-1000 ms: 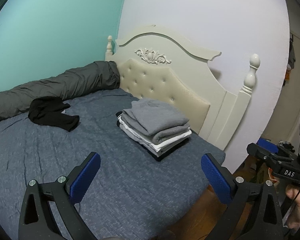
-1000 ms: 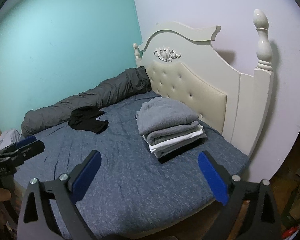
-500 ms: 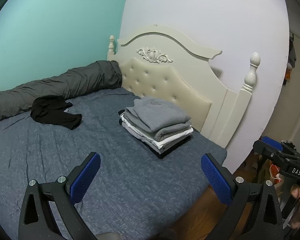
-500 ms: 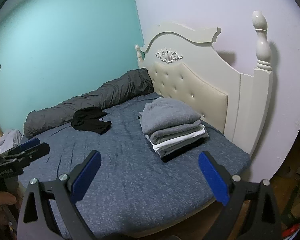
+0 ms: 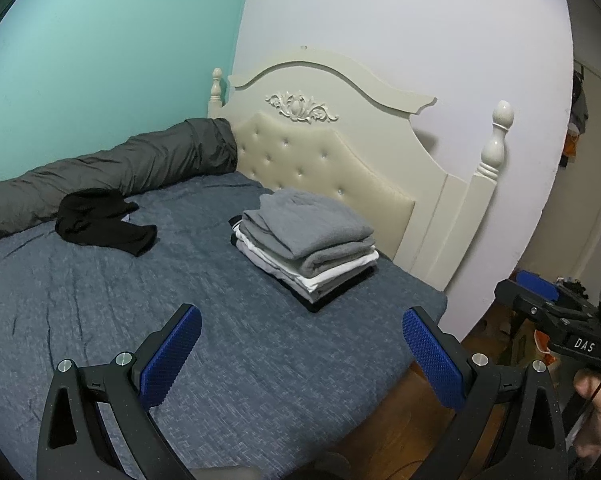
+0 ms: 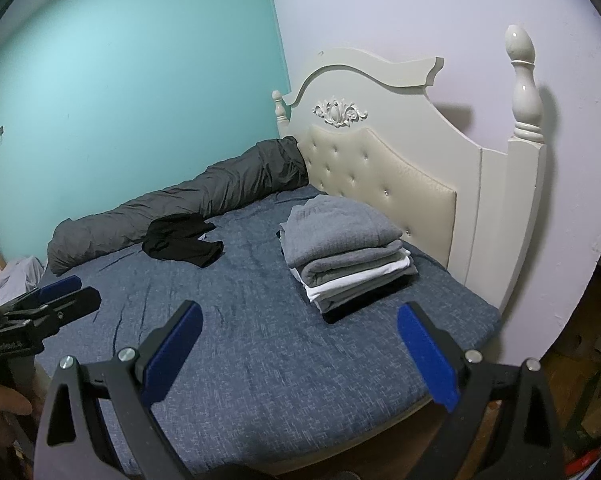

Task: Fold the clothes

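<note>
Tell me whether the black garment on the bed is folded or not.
Not folded: the black garment lies crumpled in a loose heap on the blue bedspread.

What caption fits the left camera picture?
Open left gripper faces a folded clothes stack and crumpled black garment on the bed.

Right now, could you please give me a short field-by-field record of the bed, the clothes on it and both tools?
surface: bed with a blue-grey sheet
folded: stack of folded clothes near the headboard, grey piece on top, white and black below
unfolded: black garment, crumpled, lying apart from the stack
along wall: rolled dark grey duvet
left tool: open, empty, above the bed
right tool: open, empty, above the bed
</note>
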### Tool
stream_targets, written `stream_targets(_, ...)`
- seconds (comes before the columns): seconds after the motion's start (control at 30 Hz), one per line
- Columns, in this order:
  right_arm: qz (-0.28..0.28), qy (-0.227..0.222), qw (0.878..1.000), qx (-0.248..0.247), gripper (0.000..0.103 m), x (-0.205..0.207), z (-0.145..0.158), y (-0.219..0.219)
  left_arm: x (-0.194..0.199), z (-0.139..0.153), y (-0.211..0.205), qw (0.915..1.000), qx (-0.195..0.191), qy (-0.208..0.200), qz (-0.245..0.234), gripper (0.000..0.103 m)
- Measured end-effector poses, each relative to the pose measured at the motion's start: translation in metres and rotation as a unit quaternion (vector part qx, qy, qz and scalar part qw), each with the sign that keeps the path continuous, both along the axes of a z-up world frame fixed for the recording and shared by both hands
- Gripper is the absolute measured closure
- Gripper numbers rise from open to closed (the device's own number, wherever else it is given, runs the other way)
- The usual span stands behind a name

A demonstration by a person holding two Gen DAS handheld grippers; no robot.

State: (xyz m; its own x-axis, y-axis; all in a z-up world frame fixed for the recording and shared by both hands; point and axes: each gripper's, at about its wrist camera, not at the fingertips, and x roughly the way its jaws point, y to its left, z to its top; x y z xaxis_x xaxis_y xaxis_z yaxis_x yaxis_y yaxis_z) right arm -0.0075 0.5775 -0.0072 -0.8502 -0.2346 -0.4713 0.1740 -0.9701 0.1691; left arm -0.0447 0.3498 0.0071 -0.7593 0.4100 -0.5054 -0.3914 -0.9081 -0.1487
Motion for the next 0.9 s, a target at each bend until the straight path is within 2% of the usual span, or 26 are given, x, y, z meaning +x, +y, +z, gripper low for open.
stream_targets(0.9, -0.001, -0.006, 1.000, 0.003, 0.004, 0.005, -0.011, -0.006, 0.002, -0.005, 0.000, 1.0000, -0.006, -0.006, 0.002, 0.000)
